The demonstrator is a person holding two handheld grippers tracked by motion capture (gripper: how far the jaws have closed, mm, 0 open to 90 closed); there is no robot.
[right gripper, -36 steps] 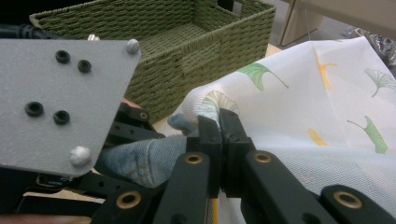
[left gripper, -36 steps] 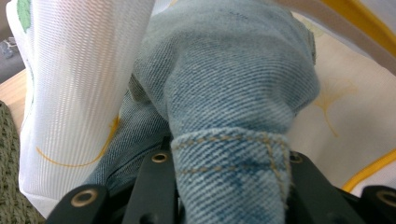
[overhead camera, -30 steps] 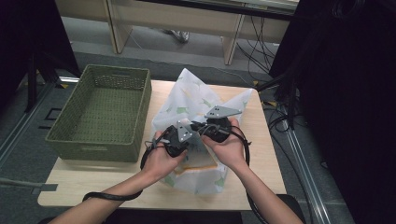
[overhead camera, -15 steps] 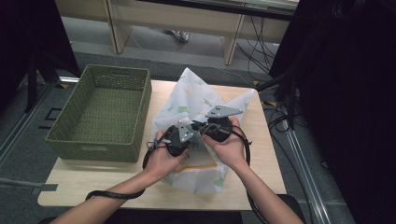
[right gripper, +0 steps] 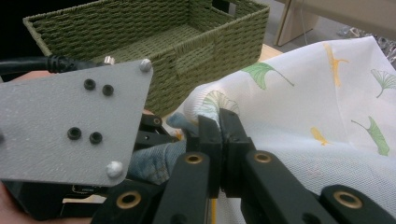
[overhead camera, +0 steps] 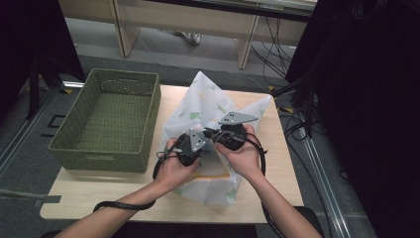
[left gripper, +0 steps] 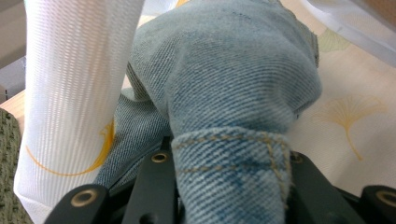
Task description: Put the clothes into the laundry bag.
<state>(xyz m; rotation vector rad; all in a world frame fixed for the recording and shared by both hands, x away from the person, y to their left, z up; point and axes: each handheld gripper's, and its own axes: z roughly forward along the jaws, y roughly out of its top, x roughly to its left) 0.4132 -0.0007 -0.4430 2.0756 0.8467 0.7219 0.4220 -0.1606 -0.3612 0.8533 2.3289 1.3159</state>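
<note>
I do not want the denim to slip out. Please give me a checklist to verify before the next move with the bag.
1. Left tongs grip the denim garment: ok, the hem sits between the jaws.
2. Right tongs hold the white leaf-print bag: ok, jaws closed on its edge.
3. Denim fully inside the bag: cannot tell, fabric hides it.
4. Bag on the table: ok.
5. Green woven basket apart from the bag: ok, it stands beside it.
6. Cables free of the bag: cannot tell.
</note>
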